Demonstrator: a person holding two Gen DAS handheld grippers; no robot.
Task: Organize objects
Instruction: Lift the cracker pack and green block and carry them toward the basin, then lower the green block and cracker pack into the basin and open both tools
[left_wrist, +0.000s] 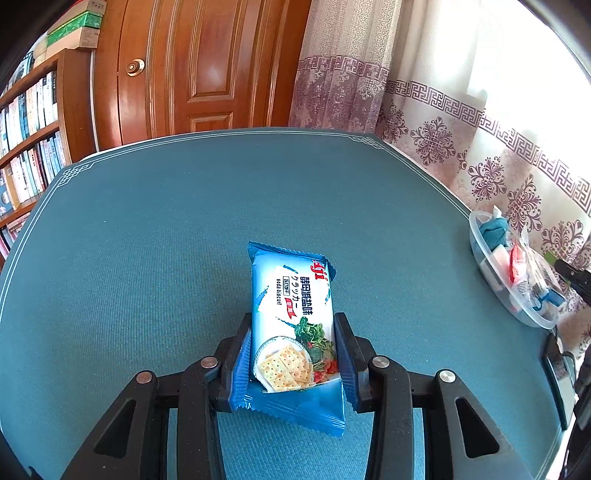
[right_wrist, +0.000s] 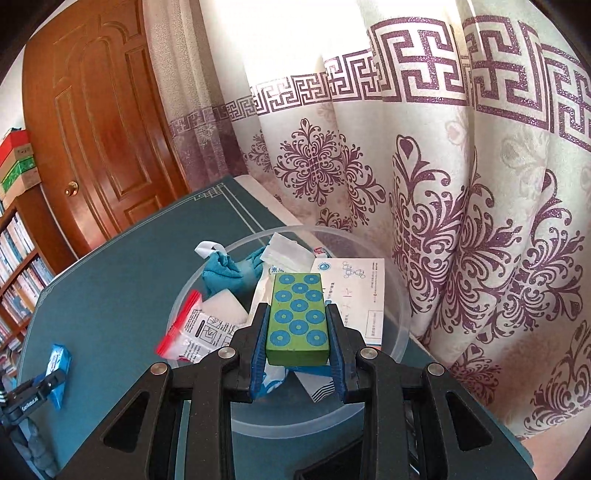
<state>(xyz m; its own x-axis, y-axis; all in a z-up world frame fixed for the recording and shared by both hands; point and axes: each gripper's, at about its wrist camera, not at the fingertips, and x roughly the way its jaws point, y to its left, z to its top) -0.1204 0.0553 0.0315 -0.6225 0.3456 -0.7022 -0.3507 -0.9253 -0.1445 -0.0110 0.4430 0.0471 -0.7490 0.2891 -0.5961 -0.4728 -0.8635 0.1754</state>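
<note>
My left gripper (left_wrist: 291, 325) is shut on a blue soda-biscuit packet (left_wrist: 291, 317) and holds it over the teal table mat (left_wrist: 147, 240). The same packet (right_wrist: 59, 363) shows at the far left of the right wrist view. My right gripper (right_wrist: 297, 314) is shut on a green block with blue circles (right_wrist: 297, 315) and holds it above a clear plastic tub (right_wrist: 400, 317). The tub holds a teal cloth (right_wrist: 221, 273), a red-topped zip bag (right_wrist: 195, 328), a white sponge (right_wrist: 223, 310) and white paper packets (right_wrist: 354, 288). The tub also shows at the right in the left wrist view (left_wrist: 517, 310).
A patterned curtain (right_wrist: 461, 221) hangs close behind the tub at the table's right edge. A wooden door (left_wrist: 207, 66) and a bookshelf (left_wrist: 29, 129) stand beyond the far edge. A dark flat object (left_wrist: 557, 373) lies at the table's right edge.
</note>
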